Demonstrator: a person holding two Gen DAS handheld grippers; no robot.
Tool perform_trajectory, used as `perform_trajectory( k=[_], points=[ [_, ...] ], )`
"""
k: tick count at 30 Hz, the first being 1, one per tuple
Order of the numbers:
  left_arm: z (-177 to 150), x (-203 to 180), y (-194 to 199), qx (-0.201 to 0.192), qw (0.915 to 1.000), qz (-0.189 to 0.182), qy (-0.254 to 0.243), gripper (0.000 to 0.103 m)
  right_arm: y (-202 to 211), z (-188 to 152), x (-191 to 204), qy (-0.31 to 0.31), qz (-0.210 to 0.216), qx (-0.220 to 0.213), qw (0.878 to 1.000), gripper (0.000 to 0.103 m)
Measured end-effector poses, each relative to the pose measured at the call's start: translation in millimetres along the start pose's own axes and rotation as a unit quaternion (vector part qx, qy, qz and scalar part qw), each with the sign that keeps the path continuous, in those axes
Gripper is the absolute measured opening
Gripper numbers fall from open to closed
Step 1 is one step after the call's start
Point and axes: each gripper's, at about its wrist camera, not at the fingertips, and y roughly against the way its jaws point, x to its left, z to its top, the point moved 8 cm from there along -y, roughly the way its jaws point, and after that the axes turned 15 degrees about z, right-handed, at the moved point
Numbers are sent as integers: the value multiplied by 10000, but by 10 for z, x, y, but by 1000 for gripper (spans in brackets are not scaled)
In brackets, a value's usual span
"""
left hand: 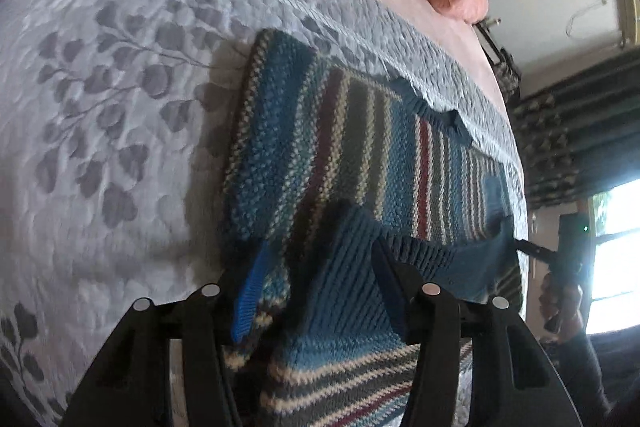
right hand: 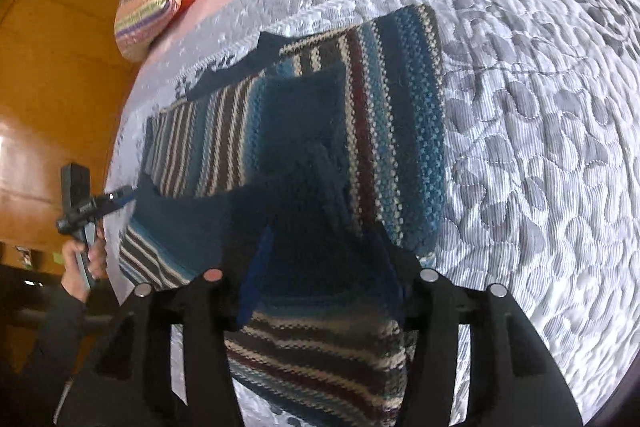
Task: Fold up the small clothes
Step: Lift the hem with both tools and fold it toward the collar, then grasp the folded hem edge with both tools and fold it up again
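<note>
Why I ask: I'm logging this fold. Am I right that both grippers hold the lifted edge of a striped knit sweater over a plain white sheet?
Not quite: the cover is not plain white but grey, quilted, with a leaf pattern, as the left wrist view shows. The rest stands: the left gripper and right gripper hold the lifted edge of the sweater.

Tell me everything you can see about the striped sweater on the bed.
The striped sweater is a small knitted pullover in blue, teal, cream, dark grey and maroon stripes, with a dark ribbed neckline. It lies on the grey quilted bedspread, mostly flat, with one side already folded over the body. Its near edge is lifted off the bed: the left gripper and the right gripper each have knit bunched between their fingers, apparently pinched. A solid blue ribbed cuff or hem hangs between them.
</note>
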Motion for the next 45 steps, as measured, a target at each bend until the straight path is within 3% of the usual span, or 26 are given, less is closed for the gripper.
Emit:
perform_trajectory(
  k=[7,9,11,13,15,26,30,35,40,45],
  points=[
    [-62,-201,-114,101,9977,140,-661,53,-58,-2,42,192,-26,178,9997,55],
    [-68,-189,-117,49,9970,275,-719,44,-85,7,57,269,-96,205,9994,49],
    [-74,-185,-123,36,9967,337,-732,13,-101,-3,57,375,-218,247,9988,33],
    [-109,-216,-75,-82,9962,345,-801,10,-69,-16,71,467,-274,206,9983,18],
    [-134,-252,-3,-223,9956,305,-853,10,-34,-51,105,584,-315,168,9977,10],
    [-127,-482,972,-1240,9880,-216,-891,8,545,-108,599,1155,-437,-622,9904,6],
    [101,-591,1468,-1719,9795,-254,-1018,8,923,80,854,1392,-497,-1077,9831,6],
    [570,-681,1688,-1931,9749,-110,-1098,8,1175,531,1019,1521,-675,-1599,9730,6],
    [1043,-700,1523,-1875,9767,153,-1029,8,1062,981,933,1474,-957,-1680,9700,6],
    [1447,-656,1099,-1621,9812,507,-919,8,741,1388,653,1229,-1304,-1552,9715,6]
  ],
)
